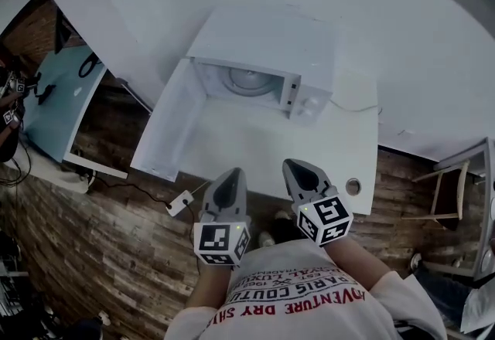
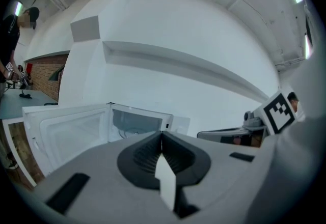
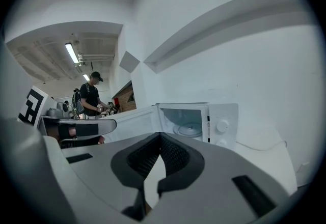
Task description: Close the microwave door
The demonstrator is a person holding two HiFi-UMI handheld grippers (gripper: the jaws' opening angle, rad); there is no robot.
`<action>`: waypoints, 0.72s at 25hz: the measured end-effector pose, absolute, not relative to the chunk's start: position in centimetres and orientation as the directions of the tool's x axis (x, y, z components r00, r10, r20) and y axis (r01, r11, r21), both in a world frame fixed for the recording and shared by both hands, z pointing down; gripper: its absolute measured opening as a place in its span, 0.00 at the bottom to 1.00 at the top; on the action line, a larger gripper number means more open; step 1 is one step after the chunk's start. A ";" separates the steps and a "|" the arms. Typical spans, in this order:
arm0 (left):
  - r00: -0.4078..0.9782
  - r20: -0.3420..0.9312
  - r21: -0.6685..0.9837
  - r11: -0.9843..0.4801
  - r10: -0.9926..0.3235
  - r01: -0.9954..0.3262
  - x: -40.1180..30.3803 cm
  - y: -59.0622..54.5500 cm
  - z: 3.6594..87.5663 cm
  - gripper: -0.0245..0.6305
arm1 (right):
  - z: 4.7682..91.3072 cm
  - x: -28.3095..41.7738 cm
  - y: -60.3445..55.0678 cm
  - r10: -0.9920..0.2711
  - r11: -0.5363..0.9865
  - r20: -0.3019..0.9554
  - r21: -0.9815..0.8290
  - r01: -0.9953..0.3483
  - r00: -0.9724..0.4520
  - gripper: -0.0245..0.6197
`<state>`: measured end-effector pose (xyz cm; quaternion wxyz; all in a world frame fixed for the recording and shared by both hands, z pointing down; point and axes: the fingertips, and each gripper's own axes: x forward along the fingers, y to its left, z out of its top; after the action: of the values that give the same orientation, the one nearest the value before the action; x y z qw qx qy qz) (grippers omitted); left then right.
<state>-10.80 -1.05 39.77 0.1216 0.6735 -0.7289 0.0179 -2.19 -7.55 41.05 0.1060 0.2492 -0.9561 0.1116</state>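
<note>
On the white tabletop (image 1: 317, 157), toward the far wall, sits the boxy white microwave (image 1: 267, 41). Its white door (image 1: 172, 126) is swung way out to the left, so the cavity with the round glass turntable (image 1: 249, 80) is open to view. So yeah, the closing hasn't started as far as I can tell.

Both claws hang at the near edge of the tabletop, close to the person's chest and well apart from the door. The left claw (image 1: 230, 175) has its jaws pressed together at the tips with nothing between them. The right claw (image 1: 300, 167) is the same deal: jaws together, empty. Neither touches anything.

My read is that this is the approach step. The left claw is on the door's side, so I'd guess it's the one to go. No grabbing needed really, since closed jaws work fine as a pusher.

The next move calls for reaching round to the outer face of the door, near its free edge and away from the hinge. From there it sweeps the door to the right in an arc until it meets the front beside the panel with two round knobs (image 1: 308, 103). The push should follow that arc and stay gentle enough that the microwave doesn't slide on the tabletop.
</note>
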 end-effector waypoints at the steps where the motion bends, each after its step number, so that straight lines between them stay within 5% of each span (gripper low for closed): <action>1: -0.063 0.203 0.138 0.092 -0.977 -0.986 -11.1 -1.8 39.8 0.05 | 40.9 -2.4 -8.3 -0.456 0.851 0.255 -0.156 -0.502 -0.853 0.05; 18: -0.078 0.235 0.063 0.095 -0.969 -0.993 -12.1 -14.9 39.9 0.05 | 38.8 -2.6 -25.1 -0.572 0.803 0.228 -0.038 -0.595 -0.788 0.05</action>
<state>-12.11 -14.94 39.95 0.1088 0.6702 -0.7320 0.0565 -2.58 -25.07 38.77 0.1032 0.3091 -0.9439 0.0538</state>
